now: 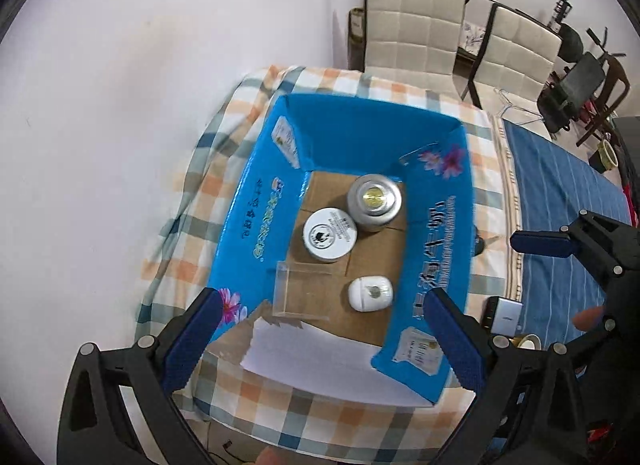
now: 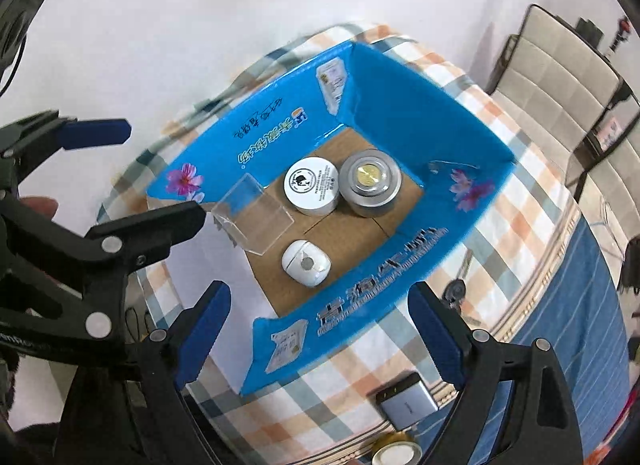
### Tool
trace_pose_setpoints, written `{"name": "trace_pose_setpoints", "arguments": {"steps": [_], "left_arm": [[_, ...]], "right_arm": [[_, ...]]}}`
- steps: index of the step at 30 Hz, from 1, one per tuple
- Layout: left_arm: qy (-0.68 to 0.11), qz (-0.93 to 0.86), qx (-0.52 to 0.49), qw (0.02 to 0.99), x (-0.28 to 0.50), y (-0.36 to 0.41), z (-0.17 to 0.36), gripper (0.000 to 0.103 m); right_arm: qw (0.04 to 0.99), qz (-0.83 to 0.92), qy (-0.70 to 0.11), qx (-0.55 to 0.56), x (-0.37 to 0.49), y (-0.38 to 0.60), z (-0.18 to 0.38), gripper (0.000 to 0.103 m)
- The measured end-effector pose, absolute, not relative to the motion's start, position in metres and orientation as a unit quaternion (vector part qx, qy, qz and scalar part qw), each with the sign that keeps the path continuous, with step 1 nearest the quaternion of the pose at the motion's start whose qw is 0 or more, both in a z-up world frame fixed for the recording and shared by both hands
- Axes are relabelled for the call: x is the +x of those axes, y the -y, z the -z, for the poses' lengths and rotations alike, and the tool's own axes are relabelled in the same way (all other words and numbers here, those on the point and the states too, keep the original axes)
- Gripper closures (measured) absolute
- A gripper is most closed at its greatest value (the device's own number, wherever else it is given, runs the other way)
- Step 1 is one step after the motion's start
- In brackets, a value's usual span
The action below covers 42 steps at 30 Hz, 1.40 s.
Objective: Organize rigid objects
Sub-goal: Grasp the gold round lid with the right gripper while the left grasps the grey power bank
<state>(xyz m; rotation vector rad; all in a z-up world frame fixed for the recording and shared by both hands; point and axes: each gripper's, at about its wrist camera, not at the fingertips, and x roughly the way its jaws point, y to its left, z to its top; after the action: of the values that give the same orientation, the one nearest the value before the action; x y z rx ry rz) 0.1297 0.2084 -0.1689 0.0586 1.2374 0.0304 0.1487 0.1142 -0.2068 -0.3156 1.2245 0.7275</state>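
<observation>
White wall stood behind a table covered by a checked cloth [image 1: 360, 421], and on that cloth sat a blue cardboard box [image 1: 436, 233] with its flaps spread outward. Everything that follows is placed by that box.

Inside it, on the brown floor, four things lay. A grey metal tin [image 1: 375, 201] with a gold disc on its lid stood toward the far wall of the box. A white round tin [image 1: 329, 236] stood just beside the grey one; the two looked to be touching. A small white rounded case [image 1: 370, 293] lay nearer the open end, apart from both tins. A clear plastic box [image 1: 298, 293] rested by the box's left wall, beside the white case.

Outside the box, on the cloth past its right flap, lay a silver power bank [image 2: 408, 405], with a round gold-rimmed lid [image 2: 396, 455] near it at the picture's edge. Padded chairs [image 1: 412, 25] stood beyond the table's far right corner.

Both tools hung above the box, pointing steeply down at it. The left gripper [image 1: 324, 341] had its blue pads spread wide with nothing between them. The right gripper [image 2: 320, 333] was likewise spread wide and held nothing.
</observation>
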Motion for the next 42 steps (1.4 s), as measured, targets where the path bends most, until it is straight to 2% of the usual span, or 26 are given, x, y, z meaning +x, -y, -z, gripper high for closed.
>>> {"name": "trace_pose_setpoints", "arguments": {"steps": [4, 10, 16, 20, 25, 27, 30, 32, 38, 42], "left_arm": [[-0.576, 0.002, 0.033, 0.817, 0.122, -0.182, 0.162, 0.000], [-0.584, 0.030, 0.051, 0.809, 0.111, -0.124, 0.177, 0.000], [-0.613, 0.034, 0.068, 0.786, 0.102, -0.076, 0.232, 0.000], [-0.634, 0.046, 0.073, 0.768, 0.094, -0.053, 0.262, 0.000], [-0.646, 0.044, 0.089, 0.757, 0.089, -0.037, 0.283, 0.000], [-0.645, 0.039, 0.098, 0.757, 0.089, -0.033, 0.287, 0.000], [-0.641, 0.031, 0.113, 0.759, 0.090, -0.026, 0.291, 0.000], [-0.638, 0.035, 0.114, 0.761, 0.091, -0.023, 0.289, 0.000], [-0.631, 0.067, 0.135, 0.761, 0.089, 0.011, 0.288, 0.000], [-0.653, 0.094, 0.154, 0.735, 0.099, 0.040, 0.317, 0.000]], "right_arm": [[0.760, -0.309, -0.561, -0.114, 0.138, -0.086, 0.198, 0.011], [0.774, -0.186, -0.605, 0.008, 0.122, 0.007, 0.220, 0.011], [0.725, -0.057, -0.677, 0.108, 0.084, 0.099, 0.302, 0.011], [0.686, -0.029, -0.711, 0.154, 0.059, 0.123, 0.356, 0.011], [0.673, -0.009, -0.718, 0.178, 0.044, 0.131, 0.395, 0.011], [0.676, -0.006, -0.717, 0.171, 0.041, 0.129, 0.402, 0.012], [0.682, -0.002, -0.714, 0.158, 0.037, 0.124, 0.410, 0.020], [0.701, 0.000, -0.700, 0.136, 0.036, 0.120, 0.404, 0.032], [0.703, 0.032, -0.694, 0.150, 0.028, 0.155, 0.400, 0.032], [0.692, 0.057, -0.695, 0.188, 0.021, 0.200, 0.400, 0.032]]}}
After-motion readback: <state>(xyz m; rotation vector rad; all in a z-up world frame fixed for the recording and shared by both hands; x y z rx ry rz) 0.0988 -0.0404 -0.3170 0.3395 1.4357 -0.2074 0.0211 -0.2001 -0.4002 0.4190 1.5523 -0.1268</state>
